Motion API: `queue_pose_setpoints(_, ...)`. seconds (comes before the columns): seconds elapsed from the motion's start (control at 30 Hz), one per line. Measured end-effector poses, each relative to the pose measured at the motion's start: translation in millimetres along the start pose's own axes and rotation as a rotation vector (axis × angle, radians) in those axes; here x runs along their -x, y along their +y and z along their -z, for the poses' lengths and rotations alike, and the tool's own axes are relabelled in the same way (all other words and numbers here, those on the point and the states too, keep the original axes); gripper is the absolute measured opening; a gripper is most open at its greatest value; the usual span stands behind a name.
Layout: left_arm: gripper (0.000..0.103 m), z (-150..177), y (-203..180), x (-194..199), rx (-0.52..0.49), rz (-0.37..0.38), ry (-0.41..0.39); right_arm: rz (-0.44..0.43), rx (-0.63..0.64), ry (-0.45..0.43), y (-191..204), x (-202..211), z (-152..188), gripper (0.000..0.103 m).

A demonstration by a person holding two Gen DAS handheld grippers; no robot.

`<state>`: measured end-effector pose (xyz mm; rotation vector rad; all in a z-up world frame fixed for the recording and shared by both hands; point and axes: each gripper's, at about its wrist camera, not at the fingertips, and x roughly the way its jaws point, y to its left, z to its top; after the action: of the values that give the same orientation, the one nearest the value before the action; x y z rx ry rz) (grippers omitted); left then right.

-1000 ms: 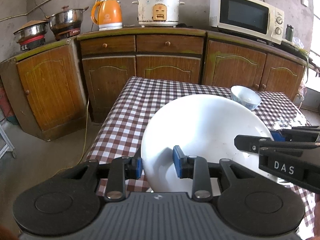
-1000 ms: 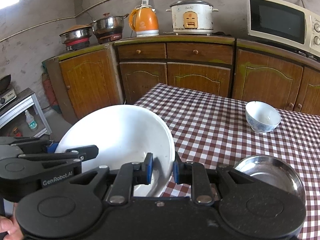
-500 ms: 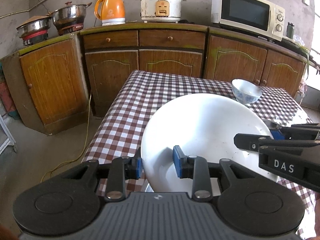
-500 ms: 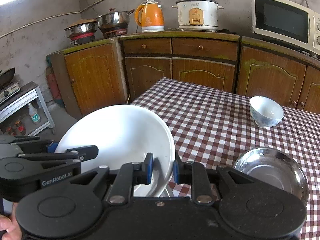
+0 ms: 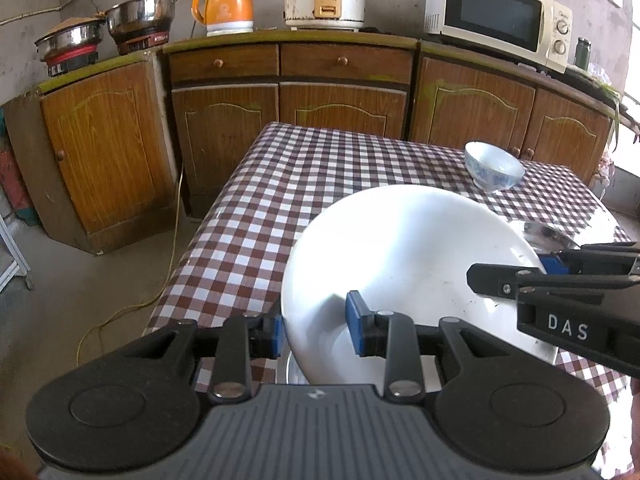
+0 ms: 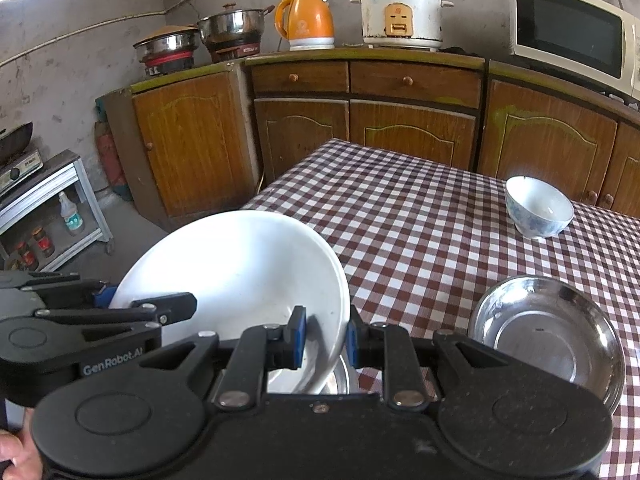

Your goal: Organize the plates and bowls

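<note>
So the checked brown-and-white tablecloth table (image 6: 420, 216) took up most of the view. Over its near edge, the big white ceramic plate (image 5: 404, 264) was held tilted by 2 grippers: the left gripper (image 5: 316, 330) pinched its left rim, the right gripper (image 6: 324, 338) pinched the opposite rim, pads pressed on it. A shiny metal dish (image 6: 340, 380) sat directly under the plate, so I'd guess lowering it there was next. Another steel dish (image 6: 548, 332) lay to the right, and a small blue-patterned white bowl (image 6: 538, 208) sat farther back. Readable writing: "GenRobot.AI" and "DAS".
</note>
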<state>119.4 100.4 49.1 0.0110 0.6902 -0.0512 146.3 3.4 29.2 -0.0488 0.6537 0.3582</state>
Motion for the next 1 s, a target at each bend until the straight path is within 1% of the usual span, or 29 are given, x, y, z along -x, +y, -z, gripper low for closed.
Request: queue_pose_setpoints(1.0, 0.033, 28, 0, -18, -0.003, -0.004, 0.070, 0.002, 0.001, 0.076, 3, -21, 28, 0.026)
